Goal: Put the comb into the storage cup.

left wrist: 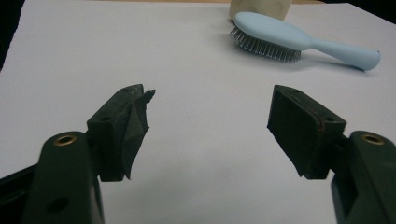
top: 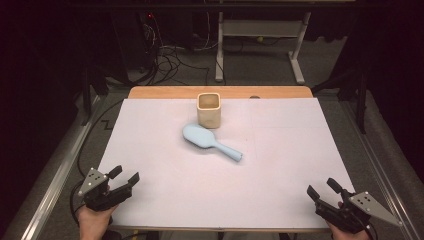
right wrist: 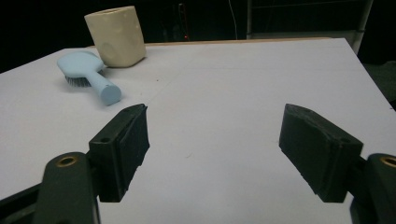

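Observation:
A light blue hairbrush (top: 210, 142) lies bristles down near the middle of the white table cover (top: 280, 165), its handle toward the right front. Just behind it stands a cream square cup (top: 209, 110), upright and empty-looking. My left gripper (top: 124, 176) rests at the front left corner, open, nothing between its jaws. My right gripper (top: 324, 189) rests at the front right corner, also open and empty. In the left gripper view the hairbrush (left wrist: 299, 42) lies far ahead to the right. In the right gripper view the hairbrush (right wrist: 88, 74) and cup (right wrist: 116, 36) sit far off to the left.
The wooden table edge (top: 165, 93) shows behind the white cover. Beyond it are cables on the floor (top: 170, 60) and a white desk frame (top: 260, 45). Metal rails (top: 55, 175) run along both table sides.

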A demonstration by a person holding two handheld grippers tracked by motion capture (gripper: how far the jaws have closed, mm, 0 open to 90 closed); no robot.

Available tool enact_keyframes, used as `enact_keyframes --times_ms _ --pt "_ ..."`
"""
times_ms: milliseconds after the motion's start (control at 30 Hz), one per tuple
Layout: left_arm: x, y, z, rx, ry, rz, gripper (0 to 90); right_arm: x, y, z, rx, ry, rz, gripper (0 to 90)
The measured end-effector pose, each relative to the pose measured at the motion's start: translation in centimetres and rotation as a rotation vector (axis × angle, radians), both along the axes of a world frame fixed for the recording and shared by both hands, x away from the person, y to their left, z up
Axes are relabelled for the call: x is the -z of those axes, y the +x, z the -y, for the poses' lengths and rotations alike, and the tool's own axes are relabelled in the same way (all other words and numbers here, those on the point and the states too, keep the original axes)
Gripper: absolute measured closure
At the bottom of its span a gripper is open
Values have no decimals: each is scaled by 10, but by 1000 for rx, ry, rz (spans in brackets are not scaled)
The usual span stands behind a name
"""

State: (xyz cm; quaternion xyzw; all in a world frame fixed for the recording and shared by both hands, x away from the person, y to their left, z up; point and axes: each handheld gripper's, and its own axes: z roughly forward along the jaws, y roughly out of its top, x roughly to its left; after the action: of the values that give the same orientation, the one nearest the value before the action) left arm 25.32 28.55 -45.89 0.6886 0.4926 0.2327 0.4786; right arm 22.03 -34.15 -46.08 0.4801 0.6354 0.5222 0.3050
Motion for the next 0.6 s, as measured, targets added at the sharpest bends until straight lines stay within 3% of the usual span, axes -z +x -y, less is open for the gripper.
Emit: enact_keyframes --times_ms 600 --pt "-1 0 1 9 -7 -4 304 0 1 0 1 0 -11 237"
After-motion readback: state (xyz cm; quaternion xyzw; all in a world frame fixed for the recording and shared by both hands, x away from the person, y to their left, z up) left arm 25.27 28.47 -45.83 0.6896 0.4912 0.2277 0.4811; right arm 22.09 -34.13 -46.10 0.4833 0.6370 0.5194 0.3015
